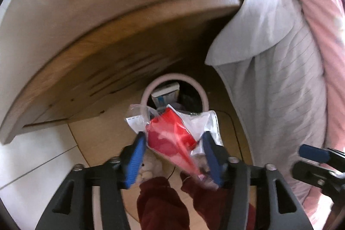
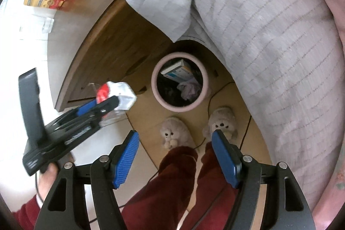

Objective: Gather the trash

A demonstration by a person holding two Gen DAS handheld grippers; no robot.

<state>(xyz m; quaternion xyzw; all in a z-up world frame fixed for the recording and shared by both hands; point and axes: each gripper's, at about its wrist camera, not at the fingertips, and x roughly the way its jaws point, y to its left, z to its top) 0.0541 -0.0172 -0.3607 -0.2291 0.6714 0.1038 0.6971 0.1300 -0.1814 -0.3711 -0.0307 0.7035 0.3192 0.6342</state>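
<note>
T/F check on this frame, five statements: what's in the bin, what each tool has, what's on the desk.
1. The bin already holds a box. True.
2. The right tool grips a wrapper. False: nothing is between its pads.
3. A red and clear plastic wrapper sits between the left tool pads. True.
4. The bin stands on the desk. False: on the floor beside it.
5. A red and gold carton lies on the desk. True.
</note>
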